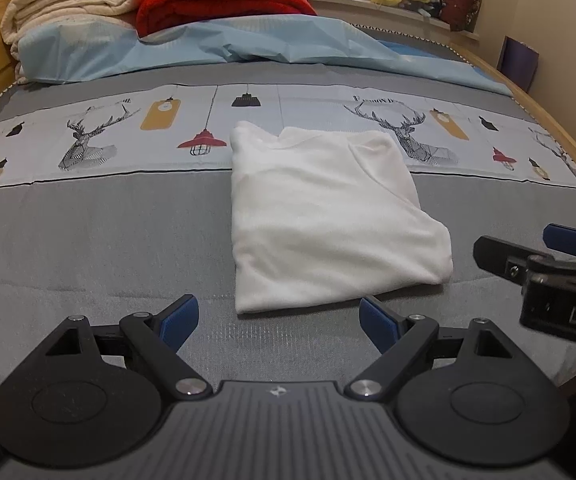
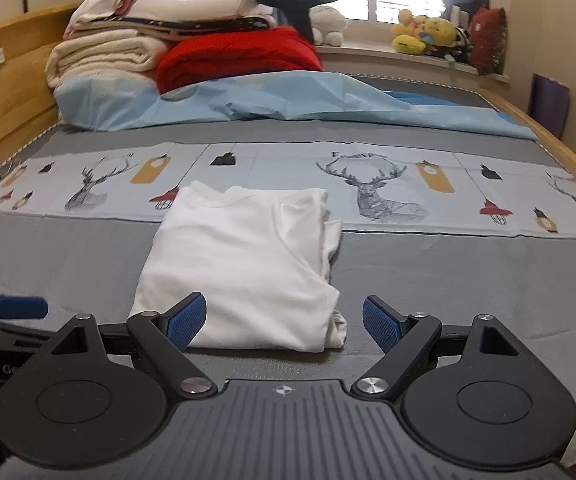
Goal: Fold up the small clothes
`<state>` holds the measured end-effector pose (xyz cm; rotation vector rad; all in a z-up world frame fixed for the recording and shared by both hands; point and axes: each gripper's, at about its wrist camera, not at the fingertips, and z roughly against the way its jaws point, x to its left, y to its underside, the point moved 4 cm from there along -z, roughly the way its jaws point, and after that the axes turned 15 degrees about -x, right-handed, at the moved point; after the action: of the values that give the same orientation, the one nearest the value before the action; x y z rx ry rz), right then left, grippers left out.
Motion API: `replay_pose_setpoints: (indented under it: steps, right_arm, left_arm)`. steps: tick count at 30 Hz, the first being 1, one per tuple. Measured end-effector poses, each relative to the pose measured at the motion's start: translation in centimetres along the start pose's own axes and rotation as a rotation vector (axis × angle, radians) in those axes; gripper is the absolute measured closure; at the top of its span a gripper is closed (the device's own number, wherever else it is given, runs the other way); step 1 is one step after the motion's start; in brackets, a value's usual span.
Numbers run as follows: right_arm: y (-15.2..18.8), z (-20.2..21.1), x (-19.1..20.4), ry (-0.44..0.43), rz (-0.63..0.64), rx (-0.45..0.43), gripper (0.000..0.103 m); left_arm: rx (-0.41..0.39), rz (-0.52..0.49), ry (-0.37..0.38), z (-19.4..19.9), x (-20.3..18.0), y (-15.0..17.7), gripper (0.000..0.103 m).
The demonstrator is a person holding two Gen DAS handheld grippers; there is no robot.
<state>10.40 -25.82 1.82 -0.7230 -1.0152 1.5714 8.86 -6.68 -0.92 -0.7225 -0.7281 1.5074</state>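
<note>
Left view: my left tongs [image 1: 279, 317] spread wide, nothing between, hovering over grey bed [image 1: 87, 240]. Folded white shirt [image 1: 328, 220] flat on bed just beyond tips. My right tongs [image 1: 560, 248] poke in at right edge.

Right view: my right tongs [image 2: 283, 322] released, near edge of shirt [image 2: 243, 264] between blue pads [image 2: 382, 322], untouched. Blankets [image 2: 127, 40] stacked at headboard.

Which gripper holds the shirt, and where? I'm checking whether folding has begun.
Neither. The left gripper and right gripper are open, short of the shirt.
</note>
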Motion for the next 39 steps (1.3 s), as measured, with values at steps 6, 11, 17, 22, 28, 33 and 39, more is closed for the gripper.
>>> replay_pose_setpoints:
  steps: [6,11,17,22,28,33,39]
  right_arm:
    - [0.16,0.0,0.67,-0.02,0.037,0.006,0.017]
    - [0.21,0.03,0.82,-0.024,0.05,0.001,0.017]
    - [0.22,0.0,0.86,-0.022,0.045,0.002,0.017]
    - [0.22,0.01,0.81,-0.023,0.046,0.002,0.017]
    - [0.22,0.01,0.8,-0.023,0.046,0.003,0.017]
    - [0.22,0.01,0.77,-0.024,0.046,0.003,0.017]
    - [0.22,0.02,0.74,-0.024,0.046,0.004,0.017]
  left_arm:
    - [0.002,-0.007,0.016,-0.11,-0.18,-0.04,0.012]
    - [0.009,0.002,0.018,-0.24,-0.17,0.05,0.012]
    - [0.01,0.0,0.017,-0.26,-0.13,0.07,0.012]
    - [0.013,0.002,0.018,-0.32,-0.09,0.12,0.012]
    - [0.013,0.002,0.018,-0.4,-0.06,0.15,0.012]
    - [0.013,0.002,0.018,-0.39,-0.07,0.14,0.012]
    - [0.013,0.002,0.018,-0.38,-0.06,0.12,0.012]
